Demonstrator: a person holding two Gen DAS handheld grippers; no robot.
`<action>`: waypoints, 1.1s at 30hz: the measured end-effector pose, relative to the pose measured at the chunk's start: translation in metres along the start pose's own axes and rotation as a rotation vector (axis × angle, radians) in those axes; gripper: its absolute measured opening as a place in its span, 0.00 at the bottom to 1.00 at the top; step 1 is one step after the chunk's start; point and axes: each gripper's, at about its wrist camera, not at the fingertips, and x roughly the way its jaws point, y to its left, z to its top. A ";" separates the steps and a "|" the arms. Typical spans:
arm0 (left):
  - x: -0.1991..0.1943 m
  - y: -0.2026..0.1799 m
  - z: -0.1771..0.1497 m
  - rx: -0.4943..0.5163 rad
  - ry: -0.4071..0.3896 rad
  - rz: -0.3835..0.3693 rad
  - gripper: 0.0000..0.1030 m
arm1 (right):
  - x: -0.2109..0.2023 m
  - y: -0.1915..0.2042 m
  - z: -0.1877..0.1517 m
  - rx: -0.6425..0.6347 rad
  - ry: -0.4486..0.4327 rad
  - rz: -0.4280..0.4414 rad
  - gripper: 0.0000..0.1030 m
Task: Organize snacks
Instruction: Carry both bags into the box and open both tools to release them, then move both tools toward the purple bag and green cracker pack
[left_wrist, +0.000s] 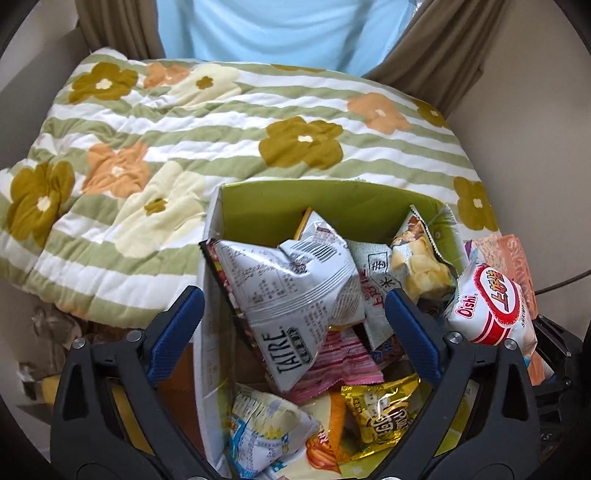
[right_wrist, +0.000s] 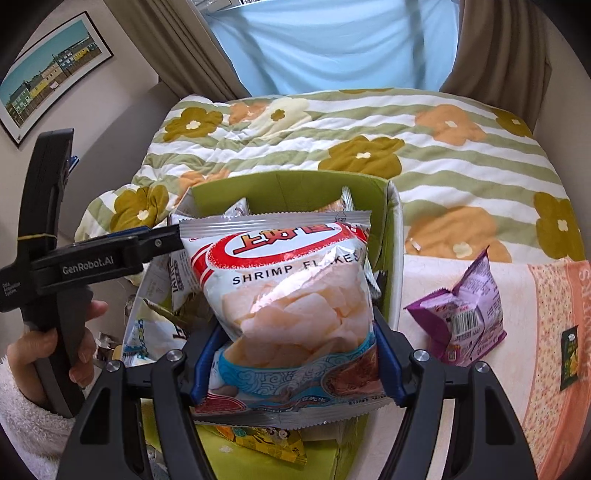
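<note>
A green-lined box (left_wrist: 332, 206) holds several snack bags, with a silver Tatre bag (left_wrist: 295, 295) on top and a gold bag (left_wrist: 380, 413) lower down. My left gripper (left_wrist: 291, 328) is open and empty, straddling the box's left wall above the bags. My right gripper (right_wrist: 295, 354) is shut on a white and red Oishi shrimp flakes bag (right_wrist: 291, 295), held over the box (right_wrist: 288, 192). The same bag shows at the right in the left wrist view (left_wrist: 491, 306). A purple snack bag (right_wrist: 461, 314) lies on the cloth to the right of the box.
A floral striped quilt (left_wrist: 184, 147) lies behind the box. A pink patterned cloth (right_wrist: 535, 332) covers the surface at right, with a small dark packet (right_wrist: 570, 358) on it. The left gripper's body (right_wrist: 48, 258) and the hand holding it are at left. Curtains hang at the back.
</note>
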 end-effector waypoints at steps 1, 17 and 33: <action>-0.004 0.000 -0.002 -0.001 -0.005 0.009 0.95 | 0.000 0.001 -0.003 -0.008 0.004 -0.003 0.65; -0.058 0.015 -0.037 -0.093 -0.099 0.093 0.95 | 0.012 0.047 -0.023 -0.199 0.012 0.036 0.87; -0.075 -0.006 -0.055 -0.073 -0.122 0.002 0.95 | -0.030 0.044 -0.045 -0.146 -0.072 -0.020 0.87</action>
